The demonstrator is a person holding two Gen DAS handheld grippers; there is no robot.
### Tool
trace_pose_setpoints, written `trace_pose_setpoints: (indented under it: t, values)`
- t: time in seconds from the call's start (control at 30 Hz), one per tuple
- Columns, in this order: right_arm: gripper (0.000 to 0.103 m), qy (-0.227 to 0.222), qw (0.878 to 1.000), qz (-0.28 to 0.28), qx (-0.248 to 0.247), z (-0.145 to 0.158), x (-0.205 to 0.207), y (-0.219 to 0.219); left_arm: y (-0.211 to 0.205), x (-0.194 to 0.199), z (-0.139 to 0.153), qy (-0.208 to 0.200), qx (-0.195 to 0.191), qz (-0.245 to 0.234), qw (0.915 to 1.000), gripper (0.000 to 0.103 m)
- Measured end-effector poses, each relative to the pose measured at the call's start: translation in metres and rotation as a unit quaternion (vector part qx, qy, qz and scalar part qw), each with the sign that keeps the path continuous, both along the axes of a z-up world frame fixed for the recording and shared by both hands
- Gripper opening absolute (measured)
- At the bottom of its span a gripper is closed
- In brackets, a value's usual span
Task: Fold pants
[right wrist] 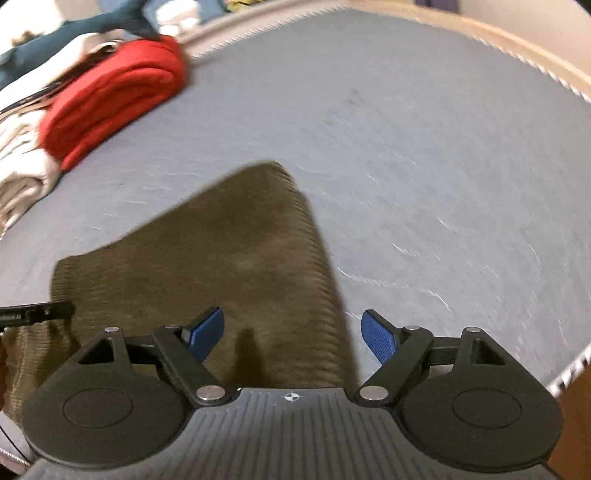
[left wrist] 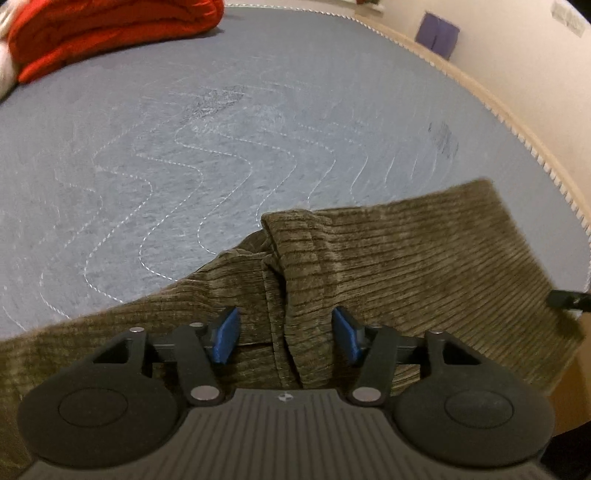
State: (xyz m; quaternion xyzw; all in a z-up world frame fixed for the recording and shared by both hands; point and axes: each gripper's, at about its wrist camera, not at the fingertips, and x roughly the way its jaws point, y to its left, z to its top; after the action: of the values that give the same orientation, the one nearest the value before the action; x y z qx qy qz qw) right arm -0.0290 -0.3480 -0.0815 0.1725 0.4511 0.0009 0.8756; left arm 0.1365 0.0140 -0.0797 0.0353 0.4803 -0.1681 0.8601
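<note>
Hovering over olive corduroy pants on the grey quilted surface
Left tool and right tool — both spread wide, gripping nothing.

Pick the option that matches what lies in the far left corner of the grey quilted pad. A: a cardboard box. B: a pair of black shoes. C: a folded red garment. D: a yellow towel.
C: a folded red garment sits at the far left of the grey quilted pad, well apart from the olive corduroy pants.
</note>
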Motion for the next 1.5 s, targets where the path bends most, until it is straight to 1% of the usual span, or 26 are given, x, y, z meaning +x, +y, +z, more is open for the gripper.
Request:
trace_pose_setpoints:
  t: [0.1,0.2,0.27,0.3,0.33,0.37,0.43,0.47,0.5,0.53,0.6,0.67,0.7,0.77,0.87,0.93,1.03,1.1,1.17,1.23,1.3,1.33,1.37,1.43,1.47,1.5]
  values:
    - [0.084,0.026,1.0,0.0,0.011,-0.009,-0.002,0.0,-0.01,-0.002,-0.004,-0.015,0.03,-0.003,0.9994,0.06]
    - [0.084,0.046,0.998,0.007,0.032,-0.017,-0.001,0.001,-0.009,-0.002,-0.003,-0.019,0.037,-0.003,0.9991,0.063]
    - [0.082,0.054,0.997,0.011,0.046,-0.021,-0.001,0.001,-0.009,-0.002,-0.003,-0.022,0.041,-0.002,0.9989,0.069]
    - [0.075,0.055,0.997,0.014,0.05,-0.023,-0.002,0.002,-0.008,-0.002,-0.002,-0.026,0.044,0.0,0.9987,0.073]
    - [0.066,0.052,0.997,0.018,0.051,-0.023,-0.005,0.0,-0.009,-0.004,0.0,-0.029,0.046,0.001,0.9985,0.076]
    - [0.06,0.048,0.997,0.025,0.049,-0.02,-0.012,0.002,-0.008,-0.006,0.003,-0.033,0.047,0.002,0.9984,0.076]
    - [0.049,0.039,0.998,0.039,0.034,-0.017,-0.014,0.008,-0.009,-0.009,0.009,-0.041,0.048,0.005,0.998,0.079]
    - [0.046,0.033,0.998,0.045,0.024,-0.014,-0.014,0.012,-0.009,-0.012,0.013,-0.051,0.05,0.007,0.9974,0.08]
    - [0.04,0.027,0.998,0.05,0.017,-0.012,-0.016,0.014,-0.011,-0.015,0.02,-0.066,0.052,0.011,0.9964,0.083]
    - [0.037,0.02,0.998,0.055,0.012,-0.008,-0.015,0.017,-0.012,-0.019,0.026,-0.083,0.056,0.014,0.9949,0.087]
    - [0.033,0.001,0.998,0.062,0.002,0.002,-0.02,0.025,-0.017,-0.028,0.042,-0.122,0.062,0.019,0.9904,0.088]
    - [0.031,-0.034,0.995,0.083,-0.032,0.016,-0.029,0.04,-0.022,-0.036,0.055,-0.144,0.046,0.012,0.9885,0.088]
    - [0.031,-0.057,0.992,0.101,-0.054,0.024,-0.034,0.051,-0.025,-0.039,0.06,-0.145,0.027,0.004,0.989,0.088]
    - [0.03,-0.097,0.982,0.136,-0.091,0.038,-0.044,0.071,-0.031,-0.045,0.067,-0.139,-0.012,-0.013,0.9902,0.089]
    - [0.03,-0.139,0.963,0.184,-0.141,0.048,-0.055,0.103,-0.041,-0.049,0.071,-0.094,-0.096,-0.054,0.9895,0.089]
    - [0.03,-0.161,0.948,0.215,-0.173,0.051,-0.063,0.124,-0.045,-0.049,0.072,-0.066,-0.141,-0.072,0.9852,0.089]
    - [0.029,-0.188,0.923,0.258,-0.215,0.056,-0.074,0.15,-0.055,-0.048,0.075,-0.039,-0.186,-0.103,0.9763,0.089]
    - [0.029,-0.203,0.905,0.289,-0.238,0.057,-0.082,0.168,-0.061,-0.047,0.076,-0.031,-0.199,-0.117,0.9725,0.091]
    - [0.029,-0.213,0.89,0.313,-0.255,0.058,-0.089,0.18,-0.066,-0.046,0.077,-0.028,-0.201,-0.123,0.9715,0.095]
    - [0.029,-0.224,0.872,0.339,-0.273,0.059,-0.096,0.196,-0.071,-0.046,0.075,-0.028,-0.196,-0.128,0.9719,0.096]
    - [0.029,-0.233,0.857,0.362,-0.284,0.058,-0.101,0.209,-0.074,-0.049,0.073,-0.033,-0.18,-0.131,0.9744,0.096]
    - [0.029,-0.237,0.851,0.37,-0.287,0.058,-0.105,0.213,-0.074,-0.05,0.074,-0.04,-0.168,-0.129,0.9765,0.094]
    - [0.029,-0.241,0.845,0.38,-0.289,0.059,-0.109,0.217,-0.076,-0.05,0.072,-0.046,-0.148,-0.126,0.9798,0.089]
    - [0.029,-0.248,0.835,0.397,-0.29,0.06,-0.112,0.226,-0.074,-0.05,0.067,-0.045,-0.101,-0.119,0.9867,0.034]
    - [0.029,-0.251,0.831,0.405,-0.289,0.061,-0.114,0.231,-0.068,-0.048,0.063,-0.04,-0.084,-0.107,0.9899,0.026]
    - [0.029,-0.252,0.828,0.411,-0.286,0.063,-0.115,0.235,-0.064,-0.046,0.061,-0.037,-0.077,-0.099,0.9914,0.022]
